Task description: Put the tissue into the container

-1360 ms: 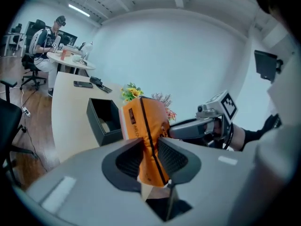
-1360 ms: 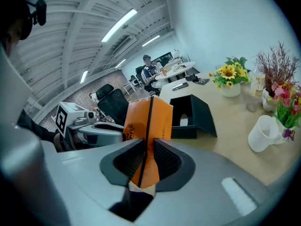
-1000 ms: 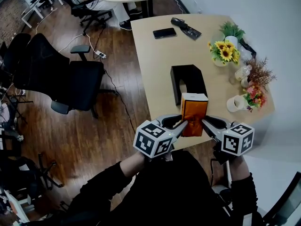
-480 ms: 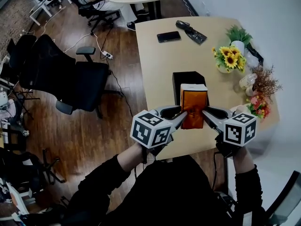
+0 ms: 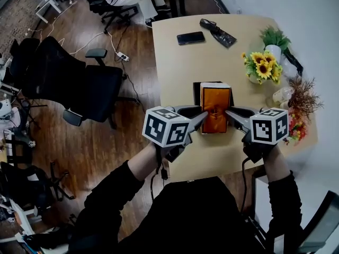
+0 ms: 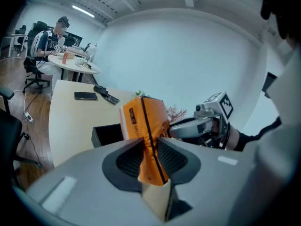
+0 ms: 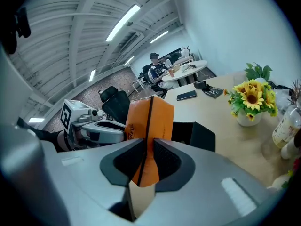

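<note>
The left gripper and the right gripper are each clamped nearly closed on the orange tissue pack — one pinching each side edge — holding it off the table, directly over the open black container.

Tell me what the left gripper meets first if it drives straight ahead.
The left gripper is shut on the orange tissue pack; past it, probably the right gripper gripping the opposite side.
</note>
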### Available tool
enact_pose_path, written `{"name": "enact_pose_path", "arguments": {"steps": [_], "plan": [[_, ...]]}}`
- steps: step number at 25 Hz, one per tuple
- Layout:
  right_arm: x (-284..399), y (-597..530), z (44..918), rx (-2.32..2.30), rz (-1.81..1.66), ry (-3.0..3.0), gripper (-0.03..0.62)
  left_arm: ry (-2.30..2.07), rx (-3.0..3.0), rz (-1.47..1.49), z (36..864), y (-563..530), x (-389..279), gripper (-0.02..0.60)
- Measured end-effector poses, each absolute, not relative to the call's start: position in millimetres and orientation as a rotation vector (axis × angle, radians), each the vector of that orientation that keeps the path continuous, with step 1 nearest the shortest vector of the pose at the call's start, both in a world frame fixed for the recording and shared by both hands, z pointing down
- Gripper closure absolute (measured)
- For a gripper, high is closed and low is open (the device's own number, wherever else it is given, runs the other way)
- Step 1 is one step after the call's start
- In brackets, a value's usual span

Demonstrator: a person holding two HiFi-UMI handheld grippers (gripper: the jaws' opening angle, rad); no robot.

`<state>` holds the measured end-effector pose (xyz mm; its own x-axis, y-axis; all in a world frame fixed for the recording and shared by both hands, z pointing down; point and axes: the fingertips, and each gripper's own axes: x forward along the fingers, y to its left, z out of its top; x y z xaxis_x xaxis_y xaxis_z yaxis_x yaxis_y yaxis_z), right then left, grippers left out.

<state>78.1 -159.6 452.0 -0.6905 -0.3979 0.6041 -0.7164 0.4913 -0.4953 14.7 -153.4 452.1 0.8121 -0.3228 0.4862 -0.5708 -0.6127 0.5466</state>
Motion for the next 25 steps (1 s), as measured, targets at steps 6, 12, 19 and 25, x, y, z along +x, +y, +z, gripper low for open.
{"name": "enact_pose_path", "arguments": {"steps": [6, 12, 19, 25], "plan": [[79, -183, 472, 0.867, 1.106, -2.286, 0.528, -0.649, 2.183, 0.451, 474, -175, 16, 0.511], [79, -201, 489, 0.84, 1.148, -2.252, 0.53, -0.638, 2.139, 0.466, 488, -193, 17, 0.511], [77, -207, 510, 0.791, 1.222, -2.21, 0.528, -0.62, 2.078, 0.498, 509, -199, 19, 0.511], [79, -210, 527, 0.782, 1.227, -2.173, 0.53, -0.613, 2.038, 0.518, 526, -203, 21, 0.511]]}}
